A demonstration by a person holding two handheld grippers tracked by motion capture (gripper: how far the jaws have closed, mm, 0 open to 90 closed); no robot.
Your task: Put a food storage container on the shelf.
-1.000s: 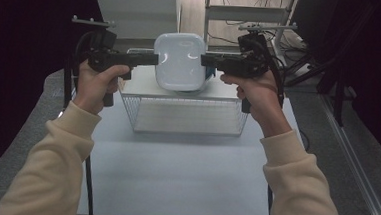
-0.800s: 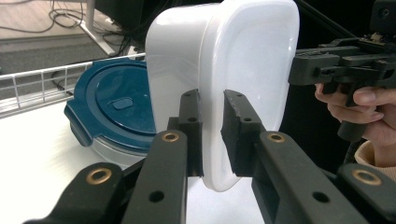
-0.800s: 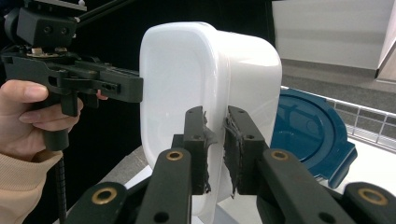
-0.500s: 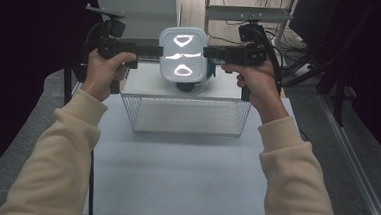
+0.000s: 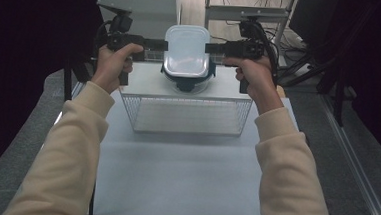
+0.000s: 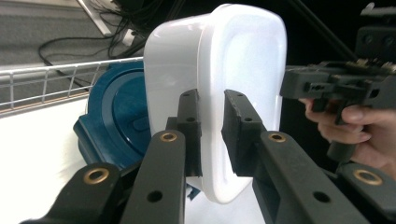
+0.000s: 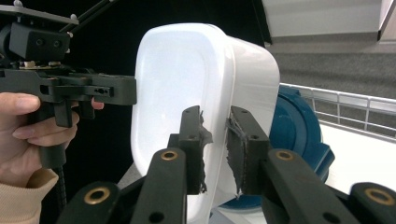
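Tongs on both sides clamp the rim of the white container [image 5: 186,49]: the left tongs [image 5: 163,45] pinch its left edge, the right tongs [image 5: 208,48] its right edge, and each gripper view shows the thin rim caught between its own two pads. The right tongs' jaws have just been opening slightly, yet the rim is still between them. A second ago the container hung nearer the person, tilted so its opening faced up toward the camera above; now it has travelled away, to the far side of the wire basket [image 5: 185,114], and lies turned with its flat bottom up, just above the dark blue lid [image 5: 187,81] resting on the white counter [image 5: 178,187]. To my eye the container is being brought down, mouth first, onto that lid, so lowering it squarely and letting go seems close
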